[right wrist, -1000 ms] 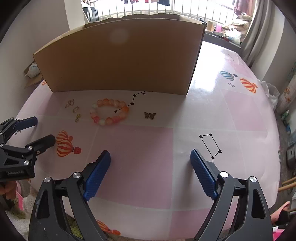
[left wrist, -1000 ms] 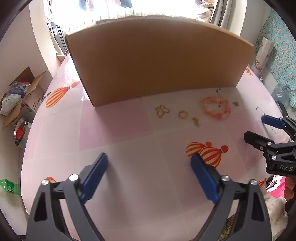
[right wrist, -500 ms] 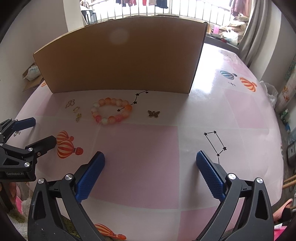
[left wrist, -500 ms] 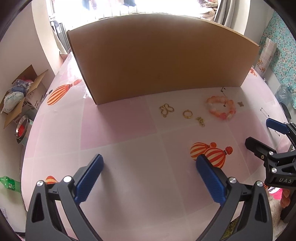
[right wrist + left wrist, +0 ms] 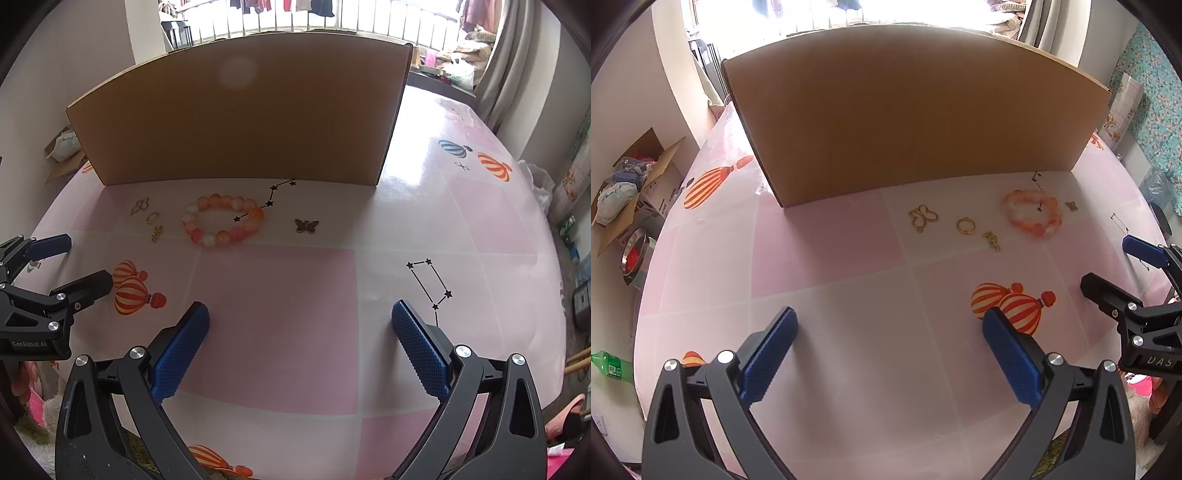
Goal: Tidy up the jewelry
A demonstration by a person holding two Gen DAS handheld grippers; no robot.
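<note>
With both pairs of blue-padded jaws now spread to their widest after a slight further parting over the last second, neither tool grips anything. The left gripper (image 5: 888, 354) hangs over bare pink checked tablecloth (image 5: 827, 332), nothing between its pads. The right gripper (image 5: 301, 347) stands likewise, wide apart and empty, beside the left one.

Ahead of the left gripper and to its right lie three small gold pieces in a row: a gold butterfly outline charm (image 5: 923, 218), a gold ring (image 5: 966, 225) and a short gold chain piece (image 5: 991, 240). Further right lies the orange and white beaded bracelet (image 5: 1032, 217). From the right gripper, that bracelet is ahead and slightly left, with a dark bronze butterfly charm (image 5: 306, 225) just right of it. All five lie well apart from either tool. Behind them stands a tall brown cardboard panel (image 5: 240, 125).

Assessment: the widening reads as preparation for a first pick. No item appears sorted yet; the task stands at its start.
</note>
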